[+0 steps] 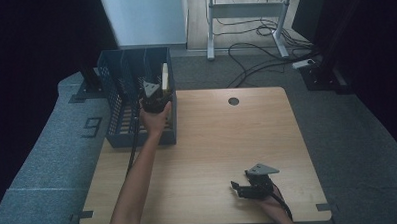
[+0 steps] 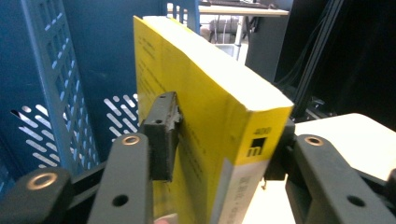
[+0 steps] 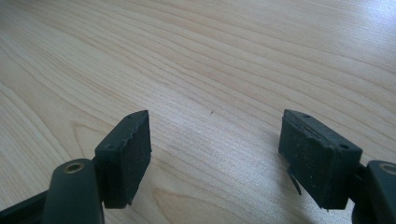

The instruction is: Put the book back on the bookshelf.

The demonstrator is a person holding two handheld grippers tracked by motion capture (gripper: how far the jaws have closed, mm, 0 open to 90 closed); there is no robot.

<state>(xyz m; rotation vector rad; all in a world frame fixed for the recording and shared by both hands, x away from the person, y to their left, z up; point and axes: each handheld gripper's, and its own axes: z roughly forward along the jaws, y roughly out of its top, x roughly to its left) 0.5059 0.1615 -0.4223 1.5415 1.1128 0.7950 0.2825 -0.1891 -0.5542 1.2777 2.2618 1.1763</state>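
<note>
Overhead forward; 2 close gripper cameras.

A light wooden table [image 1: 212, 141] with a visible grain carries a round dark cable hole [image 1: 233, 101] near its far edge. Grey carpet [image 1: 47, 147] covers the floor around it, and a dark numeral mark [image 1: 91, 127] lies on the carpet to the left of the table. Beyond the table stands a white metal frame [image 1: 243, 15] on two feet, with black cables [image 1: 254, 55] looping across the floor beneath and beside it. A white power strip [image 1: 303, 64] lies on the carpet at the far right. A pale panel [image 1: 145, 19] stands at the back, and dark curtains [image 1: 380, 60] close in both sides.
</note>
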